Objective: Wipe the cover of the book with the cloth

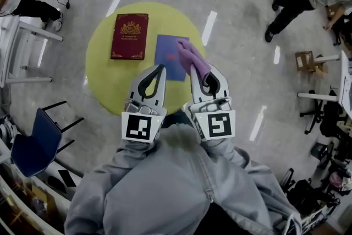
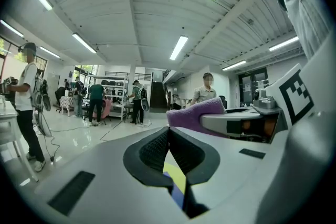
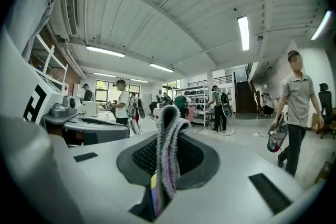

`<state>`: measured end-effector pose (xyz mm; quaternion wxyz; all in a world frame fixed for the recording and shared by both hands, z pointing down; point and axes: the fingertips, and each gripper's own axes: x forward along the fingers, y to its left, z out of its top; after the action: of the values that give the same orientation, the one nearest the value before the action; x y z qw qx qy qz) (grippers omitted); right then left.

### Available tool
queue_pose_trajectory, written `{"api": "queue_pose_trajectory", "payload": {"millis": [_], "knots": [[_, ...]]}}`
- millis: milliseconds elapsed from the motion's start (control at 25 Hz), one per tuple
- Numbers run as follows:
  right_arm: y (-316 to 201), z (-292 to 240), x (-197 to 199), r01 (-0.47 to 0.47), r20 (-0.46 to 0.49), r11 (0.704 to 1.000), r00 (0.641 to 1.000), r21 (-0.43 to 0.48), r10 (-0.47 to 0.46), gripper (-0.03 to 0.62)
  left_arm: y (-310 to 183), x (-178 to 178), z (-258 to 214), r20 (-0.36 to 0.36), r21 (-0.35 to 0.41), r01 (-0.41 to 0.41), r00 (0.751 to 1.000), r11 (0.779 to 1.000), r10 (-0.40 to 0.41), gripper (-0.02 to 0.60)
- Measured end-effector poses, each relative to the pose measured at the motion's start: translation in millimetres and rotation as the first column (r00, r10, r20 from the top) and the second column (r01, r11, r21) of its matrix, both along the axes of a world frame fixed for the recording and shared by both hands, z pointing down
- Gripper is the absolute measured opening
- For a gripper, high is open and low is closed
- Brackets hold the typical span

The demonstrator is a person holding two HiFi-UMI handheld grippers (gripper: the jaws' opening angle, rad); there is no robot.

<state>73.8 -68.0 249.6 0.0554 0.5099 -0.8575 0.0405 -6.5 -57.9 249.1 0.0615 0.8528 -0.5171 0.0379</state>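
the yellow round table (image 1: 102,77) carries a closed red book (image 1: 129,36) and, just beside it, a blue book (image 1: 166,52); with the cloth in hand, the wiping itself looks yet to be done. the purple cloth (image 1: 192,56) is pinched in the right gripper (image 1: 207,82), over the blue book's right edge. the left gripper (image 1: 160,69) has its jaws together on nothing. the red cover's gold crest and lettering are too small to read

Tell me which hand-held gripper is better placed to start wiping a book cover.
Right. The right hand-held gripper is shut on the purple cloth, which is over the blue book. The left hand-held gripper is shut with nothing between its jaws, so it has nothing to wipe with.
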Motion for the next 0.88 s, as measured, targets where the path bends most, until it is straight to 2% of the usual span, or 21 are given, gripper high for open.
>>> {"api": "queue_pose_trajectory", "payload": {"millis": [520, 880], "knots": [[-38.5, 43.1, -23.4, -0.047, 0.005, 0.998, 0.999, -0.053, 0.047, 0.061, -34.6, -23.7, 49.5, 0.006, -0.080, -0.058, 0.998, 0.995, 0.059, 0.017], [-73.2, 98.2, -41.0, -0.037, -0.008, 0.994, 0.999, -0.103, 0.036, 0.061, -57.7, -30.3, 109.8, 0.010, -0.146, -0.089, 0.996, 0.985, 0.091, 0.017]]}}
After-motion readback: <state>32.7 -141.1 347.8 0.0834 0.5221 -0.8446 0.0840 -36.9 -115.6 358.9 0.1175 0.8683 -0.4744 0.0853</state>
